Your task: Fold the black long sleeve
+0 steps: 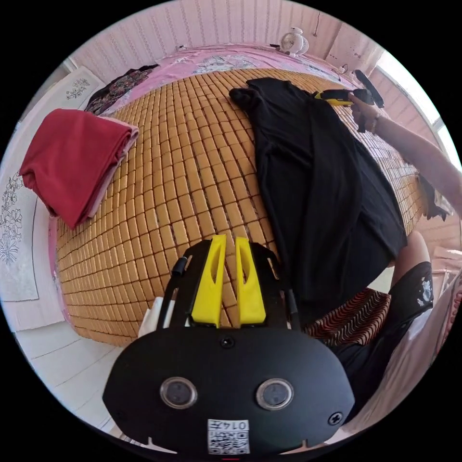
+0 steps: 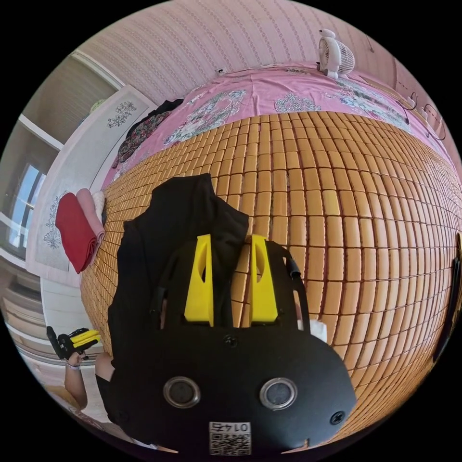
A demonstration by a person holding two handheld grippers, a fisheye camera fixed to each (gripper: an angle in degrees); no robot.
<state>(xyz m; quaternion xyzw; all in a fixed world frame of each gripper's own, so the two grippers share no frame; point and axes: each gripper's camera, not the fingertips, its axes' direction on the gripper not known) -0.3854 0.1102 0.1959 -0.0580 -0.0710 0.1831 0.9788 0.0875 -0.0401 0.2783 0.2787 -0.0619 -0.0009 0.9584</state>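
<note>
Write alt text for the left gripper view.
A black long sleeve lies spread on a bamboo mat, the right gripper at its far end. The left gripper hovers open over the mat; folded red cloth sits at the mat's edge.

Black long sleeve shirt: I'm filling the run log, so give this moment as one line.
black long sleeve shirt: on woven mat | left gripper: open, empty | right gripper: open, over shirt

A bedroom in a home

A wide bed [image 2: 337, 202] takes up the room, covered by a woven bamboo mat of small tiles over a pink floral sheet [image 2: 269, 96]. A small white fan [image 2: 334, 55] stands at the far edge against pink striped wallpaper [image 2: 216, 38]. Folded red and pink clothes [image 1: 72, 159] sit stacked on the mat's left side.
</note>
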